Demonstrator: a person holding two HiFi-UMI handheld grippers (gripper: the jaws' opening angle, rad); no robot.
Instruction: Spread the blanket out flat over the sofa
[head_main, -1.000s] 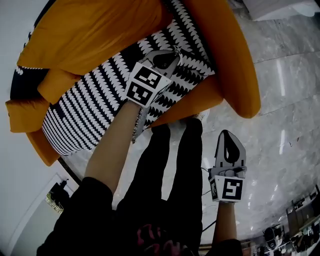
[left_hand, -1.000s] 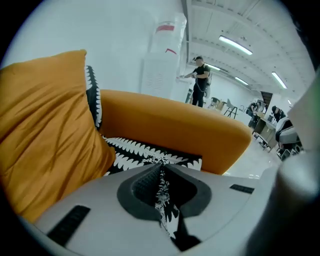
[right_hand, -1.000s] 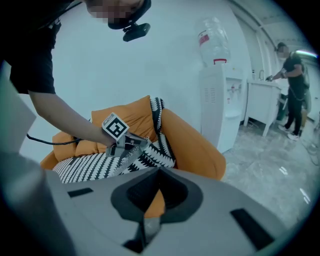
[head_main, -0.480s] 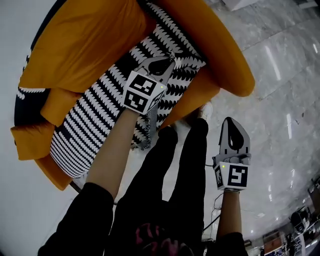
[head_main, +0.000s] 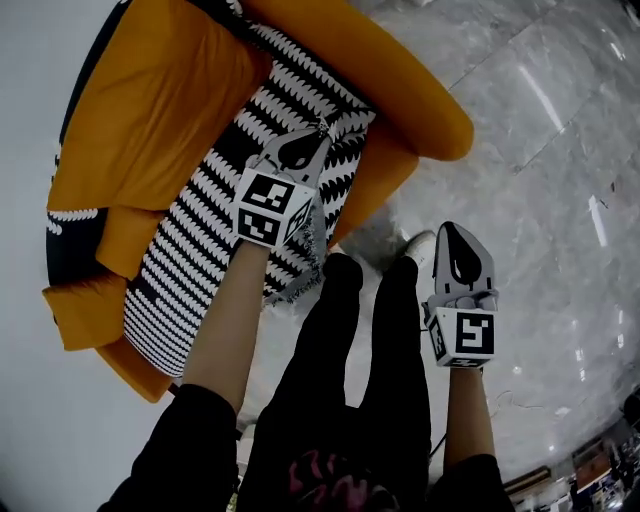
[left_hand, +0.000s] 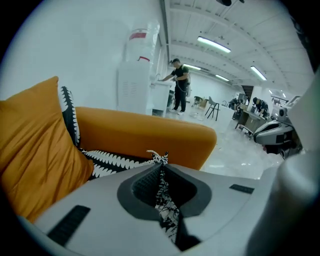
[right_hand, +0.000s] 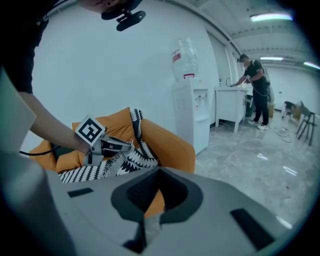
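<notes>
Now left gripper (head_main: 321, 129) fingers pinch blanket (head_main: 190, 270) edge; right gripper (head_main: 453, 230) fingers closed, empty, over open floor (head_main: 545, 170).

Sofa (head_main: 405, 95): orange, stands on the floor (head_main: 540, 170).
On the sofa: stripy black-and-white blanket (head_main: 190, 250), orange cushion (head_main: 150, 110) at left.

The blanket (head_main: 200, 250) lies on the sofa (head_main: 420, 110) seat, with the cushion (head_main: 150, 120) at its 11 o'clock. The left gripper (head_main: 322, 128) is over the blanket's 2 o'clock edge. The right gripper (head_main: 452, 232) is at the sofa's 4 o'clock, over the floor (head_main: 540, 200).
</notes>
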